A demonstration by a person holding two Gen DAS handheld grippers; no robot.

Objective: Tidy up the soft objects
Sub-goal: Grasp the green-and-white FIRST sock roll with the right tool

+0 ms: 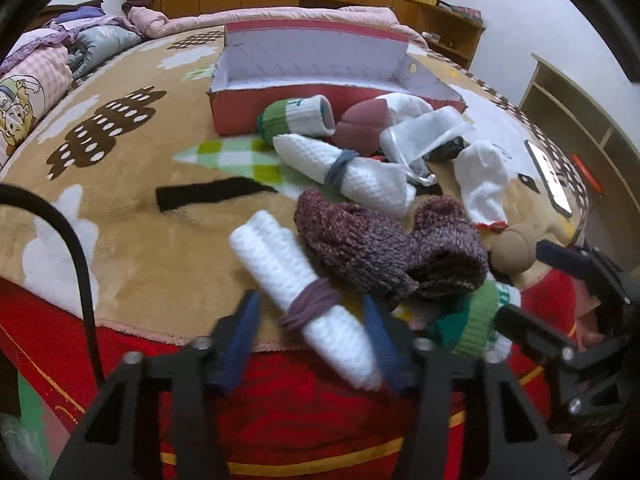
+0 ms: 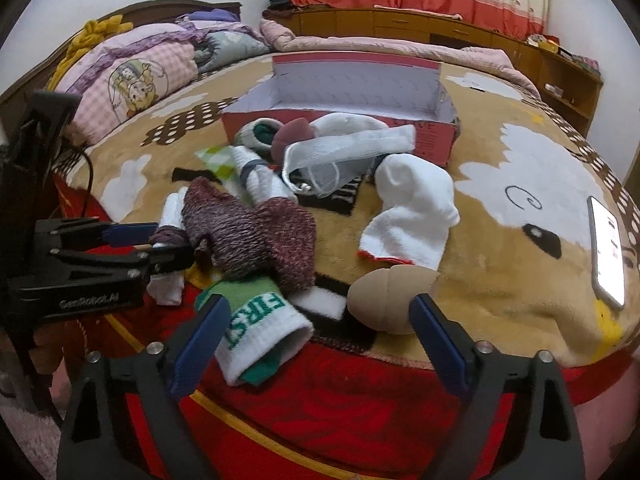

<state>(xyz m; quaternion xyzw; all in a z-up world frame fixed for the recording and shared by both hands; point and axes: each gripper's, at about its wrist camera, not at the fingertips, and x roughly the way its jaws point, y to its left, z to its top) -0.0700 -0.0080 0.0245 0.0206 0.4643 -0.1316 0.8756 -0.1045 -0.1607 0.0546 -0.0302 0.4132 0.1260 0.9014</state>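
Our left gripper (image 1: pixel 310 342) straddles the near end of the white rolled towel (image 1: pixel 304 296), its long axis running away up-left between the fingers; whether the pads already pinch it we cannot tell. Our right gripper (image 2: pixel 320 340) hangs spread and empty, the green-cuffed sock (image 2: pixel 260 336) just inside its left finger.

Your right gripper (image 2: pixel 320 344) hangs with its jaws spread wide over the bed edge, nothing pinched. Between them lie a green-and-white sock (image 2: pixel 260 332) and a tan sock ball (image 2: pixel 384 300). At left, your left gripper (image 2: pixel 160 244) straddles a white roll (image 2: pixel 170 216) beside the maroon knit (image 2: pixel 256 232). The red box (image 2: pixel 436 136) stands open behind.
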